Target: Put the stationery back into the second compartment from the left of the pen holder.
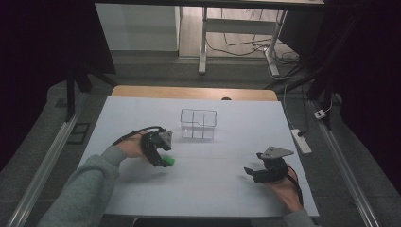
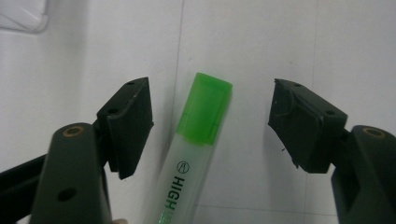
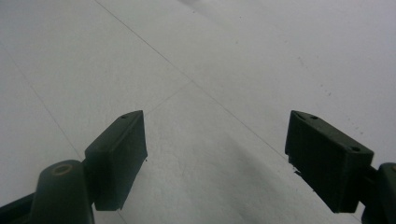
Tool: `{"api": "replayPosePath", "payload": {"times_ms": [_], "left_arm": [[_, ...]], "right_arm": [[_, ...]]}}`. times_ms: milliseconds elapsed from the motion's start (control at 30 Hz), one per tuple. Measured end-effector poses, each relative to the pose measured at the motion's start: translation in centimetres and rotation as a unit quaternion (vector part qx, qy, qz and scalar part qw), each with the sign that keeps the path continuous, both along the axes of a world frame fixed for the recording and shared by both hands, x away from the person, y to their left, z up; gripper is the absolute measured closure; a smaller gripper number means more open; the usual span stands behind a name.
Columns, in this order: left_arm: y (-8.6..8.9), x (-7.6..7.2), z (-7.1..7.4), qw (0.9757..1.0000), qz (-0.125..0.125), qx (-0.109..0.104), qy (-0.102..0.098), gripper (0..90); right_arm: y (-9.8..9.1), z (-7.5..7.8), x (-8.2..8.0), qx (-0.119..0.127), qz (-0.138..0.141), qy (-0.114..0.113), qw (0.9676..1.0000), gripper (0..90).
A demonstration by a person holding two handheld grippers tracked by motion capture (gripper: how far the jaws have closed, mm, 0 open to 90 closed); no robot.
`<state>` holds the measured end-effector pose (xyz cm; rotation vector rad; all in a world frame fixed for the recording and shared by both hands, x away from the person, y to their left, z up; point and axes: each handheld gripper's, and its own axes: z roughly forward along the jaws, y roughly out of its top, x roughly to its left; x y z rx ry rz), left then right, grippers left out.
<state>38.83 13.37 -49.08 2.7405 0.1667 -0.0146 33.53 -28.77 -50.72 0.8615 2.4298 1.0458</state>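
A highlighter with a green cap (image 2: 205,114) and a pale barrel lies flat on the white table (image 1: 213,184); its green cap (image 1: 169,161) peeks out under my left gripper (image 1: 160,160). In the left gripper view my left gripper (image 2: 212,123) hangs over it with jaws wide apart, the pen between them, neither pad (image 2: 128,123) touching it. My right gripper (image 1: 253,172) rests low at the table's right side. In its own view the right gripper (image 3: 219,158) stands open over bare table with nothing between the jaws.
A clear box with compartments (image 1: 198,124) stands behind the left gripper, toward the table's middle back. A power strip (image 1: 301,141) and cables lie on the floor off the right edge. A wooden table edge (image 1: 194,92) shows behind the white sheet.
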Motion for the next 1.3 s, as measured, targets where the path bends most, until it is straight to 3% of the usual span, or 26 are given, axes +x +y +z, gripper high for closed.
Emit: {"api": "replayPosePath", "payload": {"times_ms": [233,467,767,900,1233,1300], "left_arm": [[-0.2,0.2,-0.6,0.9998,-0.012,0.015,-0.006,26.0],[-0.6,0.3,-1.3,0.9993,-0.02,0.031,-0.007,28.2],[-1.2,0.4,-1.9,0.9987,-0.029,0.041,-0.01,40.9],[-1.0,0.4,-1.9,0.9985,-0.039,0.035,-0.013,44.3],[-0.8,0.2,-1.8,0.9964,-0.077,0.028,-0.022,65.5],[-0.8,0.1,-1.8,0.9962,-0.079,0.028,-0.024,66.2]], "right_arm": [[0.0,-0.1,0.0,-0.002,0.0,0.001,1.0,19.8],[0.0,-0.1,0.0,-0.005,0.001,0.002,1.0,19.8],[0.0,-0.1,0.0,-0.005,0.002,0.002,1.0,19.8],[0.0,-0.1,0.0,-0.005,0.002,0.002,1.0,19.7],[0.1,-0.2,0.0,-0.008,0.003,0.004,1.0,19.7],[0.0,-0.2,0.0,-0.01,0.003,0.003,0.9999,19.8]]}}
